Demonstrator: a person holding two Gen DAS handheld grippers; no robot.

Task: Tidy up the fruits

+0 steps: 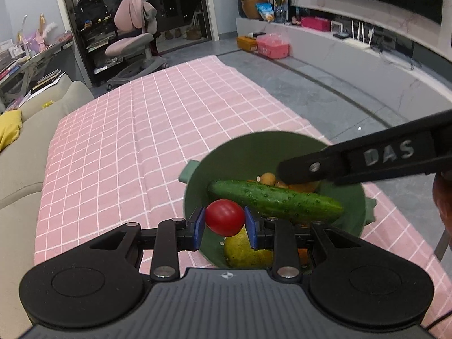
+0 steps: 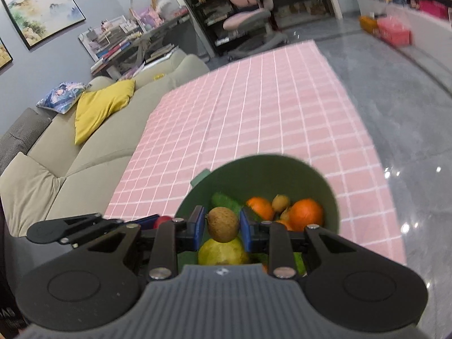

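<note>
The cucumber (image 1: 275, 202) lies across the bowl (image 1: 254, 147), long axis running left to right. Left gripper (image 1: 225, 221) jaws clamp a tomato (image 1: 225, 217); right gripper (image 2: 223, 226) jaws clamp a brown fruit (image 2: 223, 224).

free: pink cloth (image 1: 127, 141) beyond bowl (image 1: 254, 147) | blocked: bowl packed with produce
</note>
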